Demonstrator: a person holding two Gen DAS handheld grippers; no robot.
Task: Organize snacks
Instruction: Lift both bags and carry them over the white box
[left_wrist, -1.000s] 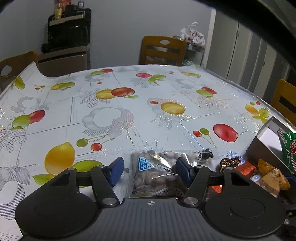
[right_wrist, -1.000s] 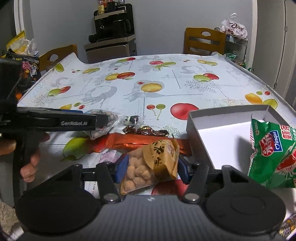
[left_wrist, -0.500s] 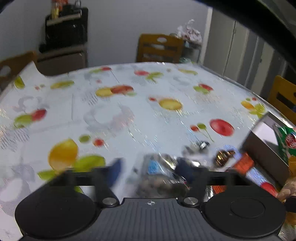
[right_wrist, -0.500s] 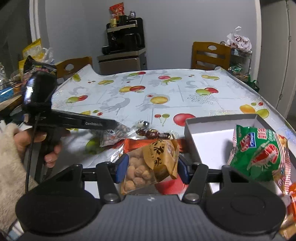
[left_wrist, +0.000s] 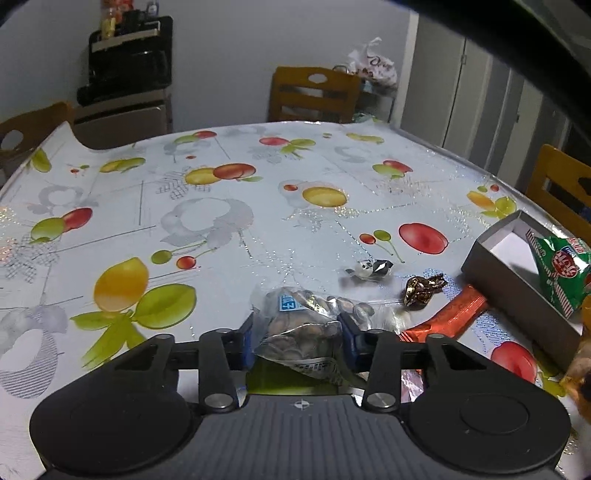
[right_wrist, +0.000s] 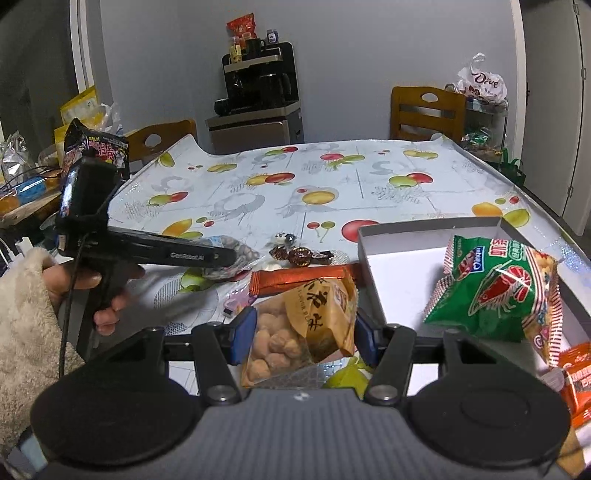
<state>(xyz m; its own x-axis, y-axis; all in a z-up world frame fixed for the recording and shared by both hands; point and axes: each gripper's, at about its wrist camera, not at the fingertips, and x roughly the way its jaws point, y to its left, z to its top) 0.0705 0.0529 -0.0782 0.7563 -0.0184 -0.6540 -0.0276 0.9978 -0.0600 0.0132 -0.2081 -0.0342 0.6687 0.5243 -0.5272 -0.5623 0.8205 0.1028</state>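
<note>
My left gripper is shut on a clear bag of nuts and holds it just above the table; the bag also shows in the right wrist view. My right gripper is shut on a yellow-brown bag of round snacks, raised beside the left wall of a grey box. The box holds a green shrimp-chip bag. An orange bar, two brown candies and a panda candy lie on the table.
Orange packets lie at the box's near right. The fruit-print tablecloth covers the table. Wooden chairs stand around it. A black appliance on a cabinet stands at the back. Snack bags pile up at the left.
My left gripper has closed on the nut bag and lifted it slightly. My right gripper has risen with the snack bag, so the box and green bag show more fully.
</note>
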